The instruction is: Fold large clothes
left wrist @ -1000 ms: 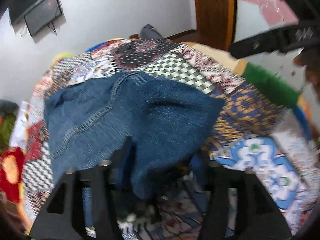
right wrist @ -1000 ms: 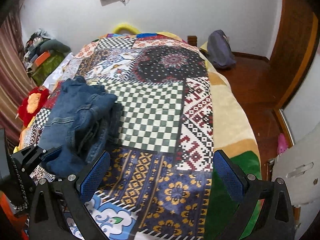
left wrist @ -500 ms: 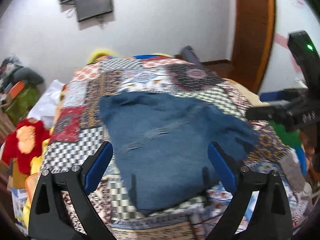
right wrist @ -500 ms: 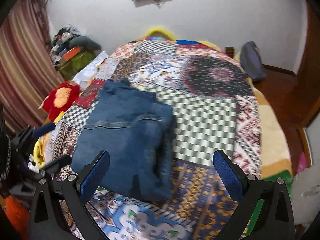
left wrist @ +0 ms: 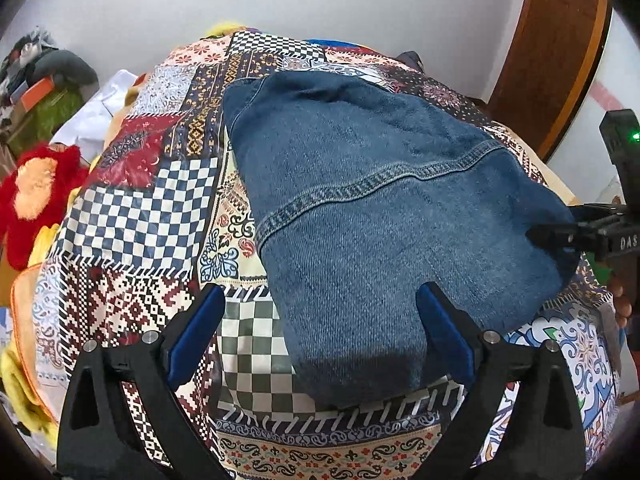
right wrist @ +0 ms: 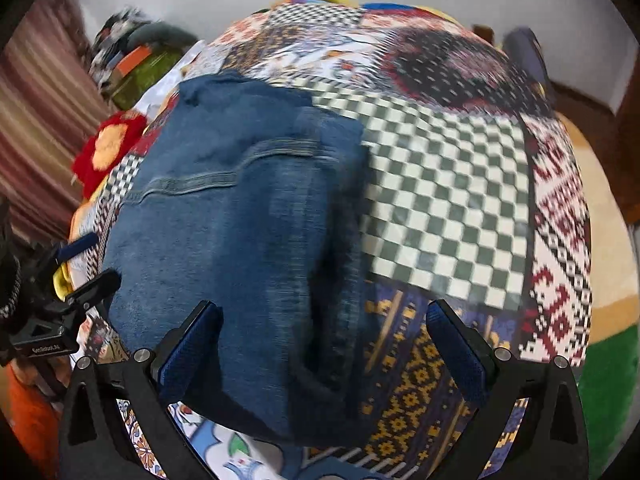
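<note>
A pair of blue jeans [left wrist: 384,216] lies folded in a thick stack on the patchwork bedspread [left wrist: 132,216]. My left gripper [left wrist: 320,332] is open and empty, its blue-padded fingers astride the stack's near edge, just above it. In the right wrist view the jeans [right wrist: 240,232] lie left of centre. My right gripper [right wrist: 324,344] is open and empty over their near end. Each gripper shows at the edge of the other's view: the right one [left wrist: 576,236] and the left one [right wrist: 80,280].
A red and orange plush toy [left wrist: 32,192] lies at the bed's left edge. Piled clothes and a green bag [left wrist: 44,92] sit beyond it. A wooden door [left wrist: 552,52] stands at the right. A striped curtain [right wrist: 36,120] hangs on the left.
My left gripper let go of the jeans and opened, then drew back; the jeans now lie flat and folded. My right gripper has moved left and closer, over the jeans.
</note>
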`<state>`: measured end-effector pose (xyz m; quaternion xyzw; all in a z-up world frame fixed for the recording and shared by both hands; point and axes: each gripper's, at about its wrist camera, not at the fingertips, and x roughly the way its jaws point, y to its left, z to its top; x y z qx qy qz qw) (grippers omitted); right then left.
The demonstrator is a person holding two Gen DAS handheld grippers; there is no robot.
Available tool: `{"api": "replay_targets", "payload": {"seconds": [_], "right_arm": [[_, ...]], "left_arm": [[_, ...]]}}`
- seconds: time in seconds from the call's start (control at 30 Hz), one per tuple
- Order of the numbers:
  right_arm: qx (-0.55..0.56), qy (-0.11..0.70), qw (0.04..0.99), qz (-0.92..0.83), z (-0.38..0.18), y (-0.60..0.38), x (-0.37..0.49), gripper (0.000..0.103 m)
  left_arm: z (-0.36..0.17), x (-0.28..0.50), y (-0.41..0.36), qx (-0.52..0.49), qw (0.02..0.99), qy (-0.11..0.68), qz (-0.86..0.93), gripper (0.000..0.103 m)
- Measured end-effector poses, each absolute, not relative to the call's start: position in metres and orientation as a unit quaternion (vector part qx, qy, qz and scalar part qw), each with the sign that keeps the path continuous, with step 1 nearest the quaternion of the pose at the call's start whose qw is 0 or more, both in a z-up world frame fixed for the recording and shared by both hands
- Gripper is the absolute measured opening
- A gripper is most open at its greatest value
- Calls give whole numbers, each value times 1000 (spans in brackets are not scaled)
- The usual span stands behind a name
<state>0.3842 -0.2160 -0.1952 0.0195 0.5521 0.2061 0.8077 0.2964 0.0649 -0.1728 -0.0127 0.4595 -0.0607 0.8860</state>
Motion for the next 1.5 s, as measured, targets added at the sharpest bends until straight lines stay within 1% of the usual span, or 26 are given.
{"api": "replay_targets", "payload": {"seconds": [0.2, 0.27, 0.43, 0.63, 0.9, 1.07, 1.2, 1.37, 1.5], "right_arm": [[23, 545, 817, 187, -190, -247, 383, 102], [19, 545, 818, 185, -184, -251, 381, 102], [29, 541, 822, 179, -167, -250, 383, 102], [31, 509, 837, 196, -140, -238, 391, 102], [9, 491, 842, 225, -129, -205, 419, 102], [-25, 491, 837, 239, -140, -179, 442, 102], [-45, 510, 823, 247, -162, -164, 468, 102], [-40, 550, 798, 245, -197, -159, 506, 102], [-8, 562, 788, 252, -212, -165, 533, 102]], "left_arm": [[-165, 285, 63, 26, 890, 452, -51, 98], [-162, 282, 64, 44, 892, 448, -34, 99], [-155, 280, 70, 62, 894, 443, -6, 99], [-143, 292, 72, 68, 903, 423, -5, 99], [-131, 332, 65, 80, 915, 396, -18, 99], [-144, 375, 64, 97, 910, 403, -26, 99], [-166, 422, 76, 77, 892, 443, -47, 100], [-177, 468, 98, 12, 883, 466, -57, 102], [-184, 495, 98, 11, 878, 476, -47, 102]]}}
